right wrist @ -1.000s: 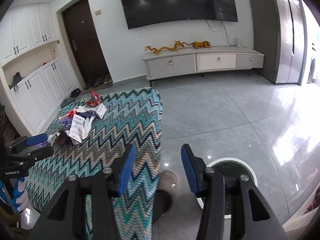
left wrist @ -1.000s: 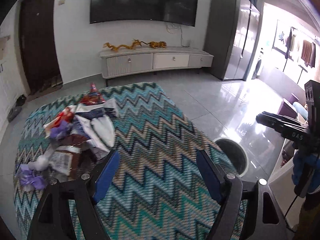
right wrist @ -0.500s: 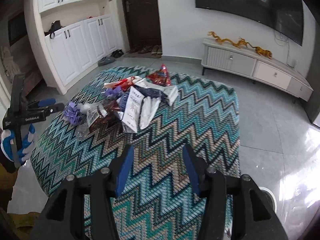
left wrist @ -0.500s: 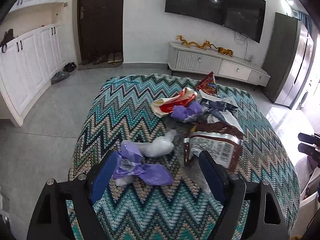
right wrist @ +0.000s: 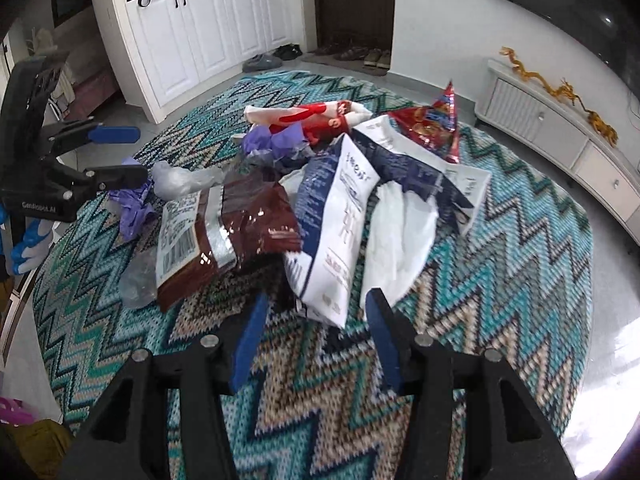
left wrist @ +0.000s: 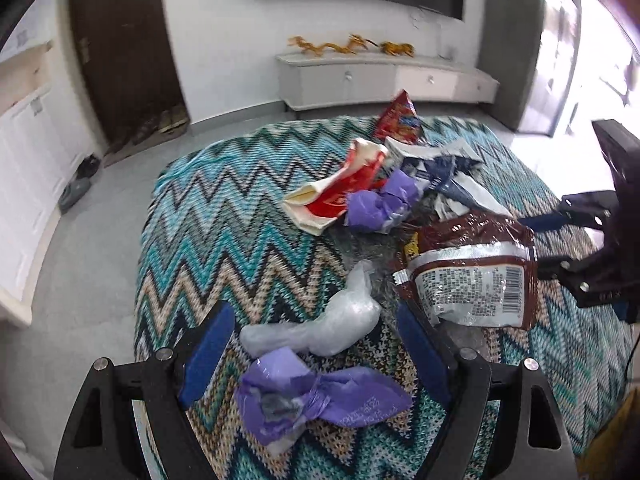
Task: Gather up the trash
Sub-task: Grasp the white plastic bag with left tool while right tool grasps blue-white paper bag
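A heap of trash lies on the zigzag-patterned table [left wrist: 220, 220]. My left gripper [left wrist: 314, 344] is open, low over the heap's near end. A crumpled clear plastic bag [left wrist: 320, 328] and a purple wrapper [left wrist: 316, 400] lie between its fingers, untouched by the pads. A brown snack bag [left wrist: 468, 276] lies just right of it. My right gripper [right wrist: 316, 320] is open at the opposite side. The lower edge of a white-and-navy bag [right wrist: 340, 216] reaches between its fingertips. Farther back lie a red-and-white wrapper [right wrist: 304, 118] and a red foil bag [right wrist: 432, 124].
Each gripper shows in the other's view: the left gripper [right wrist: 120, 156] held by a blue-gloved hand [right wrist: 28, 240], the right gripper [left wrist: 546, 242] past the brown bag. Grey floor surrounds the table. White cupboards [right wrist: 192, 40], a dark door [left wrist: 120, 60] and a low TV cabinet [left wrist: 380, 80] line the walls.
Both grippers swung away from the floor and the round bin toward the trash heap, and came lower and closer to it. The bin has left both views.
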`<action>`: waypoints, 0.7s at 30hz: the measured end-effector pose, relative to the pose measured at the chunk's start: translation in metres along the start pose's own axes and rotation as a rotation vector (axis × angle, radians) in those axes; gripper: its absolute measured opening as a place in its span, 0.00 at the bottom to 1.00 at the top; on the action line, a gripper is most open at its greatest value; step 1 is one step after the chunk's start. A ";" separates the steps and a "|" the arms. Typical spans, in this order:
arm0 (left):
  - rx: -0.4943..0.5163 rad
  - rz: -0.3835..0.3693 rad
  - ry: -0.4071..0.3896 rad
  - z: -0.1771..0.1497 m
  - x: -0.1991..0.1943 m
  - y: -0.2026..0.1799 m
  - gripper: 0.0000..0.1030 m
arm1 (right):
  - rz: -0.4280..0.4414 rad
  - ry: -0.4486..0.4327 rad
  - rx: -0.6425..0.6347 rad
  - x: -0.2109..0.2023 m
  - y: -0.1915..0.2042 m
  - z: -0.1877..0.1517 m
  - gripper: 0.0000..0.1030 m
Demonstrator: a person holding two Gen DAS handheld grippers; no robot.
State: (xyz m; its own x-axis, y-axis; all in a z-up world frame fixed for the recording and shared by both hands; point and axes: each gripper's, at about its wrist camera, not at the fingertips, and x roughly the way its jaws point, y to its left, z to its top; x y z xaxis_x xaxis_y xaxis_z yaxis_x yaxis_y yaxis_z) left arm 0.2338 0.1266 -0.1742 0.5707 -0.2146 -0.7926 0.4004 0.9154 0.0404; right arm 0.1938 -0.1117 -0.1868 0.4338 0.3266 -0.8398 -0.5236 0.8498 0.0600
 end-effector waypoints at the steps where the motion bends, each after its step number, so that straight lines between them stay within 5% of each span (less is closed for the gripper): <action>1: 0.017 -0.010 0.008 0.002 0.003 -0.002 0.80 | 0.003 0.000 -0.004 0.004 0.000 0.003 0.48; 5: 0.076 -0.025 0.069 0.006 0.024 -0.011 0.79 | 0.012 -0.010 -0.015 0.016 -0.001 0.012 0.48; 13: 0.070 -0.021 0.154 0.002 0.055 -0.012 0.51 | 0.011 -0.049 0.049 0.015 -0.029 0.014 0.33; 18: 0.037 -0.045 0.140 0.002 0.055 -0.010 0.33 | 0.045 -0.055 0.105 0.019 -0.043 0.014 0.33; 21: -0.002 -0.061 0.130 0.001 0.052 -0.005 0.31 | 0.118 -0.082 0.164 0.020 -0.049 0.016 0.33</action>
State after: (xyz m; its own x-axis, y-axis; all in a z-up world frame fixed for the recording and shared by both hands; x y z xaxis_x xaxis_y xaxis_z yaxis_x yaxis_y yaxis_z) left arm 0.2621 0.1101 -0.2152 0.4478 -0.2241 -0.8656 0.4301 0.9027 -0.0112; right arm 0.2396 -0.1404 -0.1979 0.4381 0.4548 -0.7753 -0.4508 0.8574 0.2482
